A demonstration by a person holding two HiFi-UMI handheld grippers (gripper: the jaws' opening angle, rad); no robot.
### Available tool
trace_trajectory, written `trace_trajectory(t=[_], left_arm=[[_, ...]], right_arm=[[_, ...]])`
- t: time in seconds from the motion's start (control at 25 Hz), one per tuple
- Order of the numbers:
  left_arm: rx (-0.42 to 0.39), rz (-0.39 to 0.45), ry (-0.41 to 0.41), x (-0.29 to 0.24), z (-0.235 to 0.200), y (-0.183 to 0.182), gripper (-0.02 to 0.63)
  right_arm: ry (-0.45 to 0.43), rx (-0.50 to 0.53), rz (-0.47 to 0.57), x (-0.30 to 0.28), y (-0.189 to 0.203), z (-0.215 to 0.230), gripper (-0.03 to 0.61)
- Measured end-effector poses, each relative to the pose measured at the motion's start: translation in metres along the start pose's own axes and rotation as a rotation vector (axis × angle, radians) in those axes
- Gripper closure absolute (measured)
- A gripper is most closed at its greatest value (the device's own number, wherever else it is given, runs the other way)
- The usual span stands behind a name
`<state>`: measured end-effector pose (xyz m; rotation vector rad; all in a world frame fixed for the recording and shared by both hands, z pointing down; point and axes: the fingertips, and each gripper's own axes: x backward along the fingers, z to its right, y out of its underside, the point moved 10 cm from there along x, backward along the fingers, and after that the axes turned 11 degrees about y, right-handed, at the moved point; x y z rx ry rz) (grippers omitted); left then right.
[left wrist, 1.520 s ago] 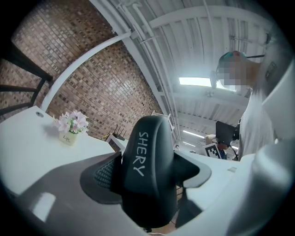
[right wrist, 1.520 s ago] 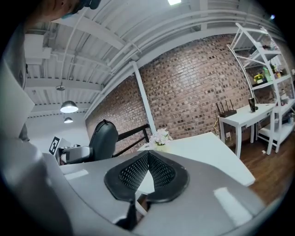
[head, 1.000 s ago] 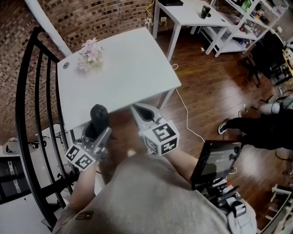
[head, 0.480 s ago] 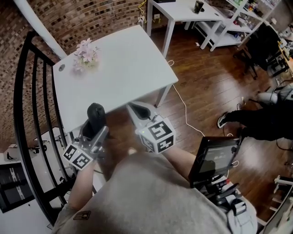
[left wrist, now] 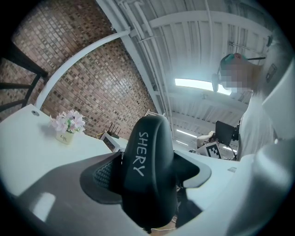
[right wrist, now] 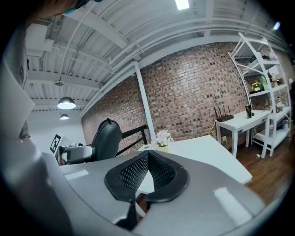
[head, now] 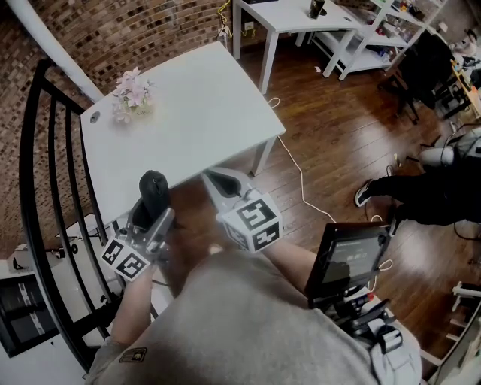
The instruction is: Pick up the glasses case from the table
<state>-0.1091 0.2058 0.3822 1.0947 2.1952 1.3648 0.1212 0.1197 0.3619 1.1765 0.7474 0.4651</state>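
Left gripper (head: pixel 149 213) has its jaws spread wide and clamped on the dark oval hard-shell glasses case (head: pixel 152 188). The case stands upright between the ribbed pads with white lettering down its face, and it sits at about 8 o'clock in the head view, off the tabletop and just in front of the table's near edge. Around it, the dark brown wooden plank floor (head: pixel 338 128) fills the side from 1 to 4 o'clock, and a red-brown brick wall (head: pixel 113 30) runs along the top from 10 to 12 o'clock. The white rectangular table (head: pixel 203 98) lies at 11 o'clock, with a black curved metal railing (head: pixel 34 150) at its 9 o'clock side and a second, smaller white table (head: pixel 278 15) at 12 o'clock. At 5 o'clock a black flat screen on a stand (head: pixel 349 256) tilts upward. Right gripper (head: pixel 213 179), just below centre at the table's near edge, has its jaws drawn together at the tips and holds nothing. A small pot of pale pink flowers (head: pixel 131 94) stands near the table's 10 o'clock corner.
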Motion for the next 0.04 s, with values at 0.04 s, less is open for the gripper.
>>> trace_trajectory(t=[0.04], left_arm=[[0.001, -0.001, 0.000, -0.0011, 0.0000, 0.0006, 0.262]], right_arm=[[0.001, 0.001, 0.002, 0.0002, 0.0001, 0.0011, 0.569]])
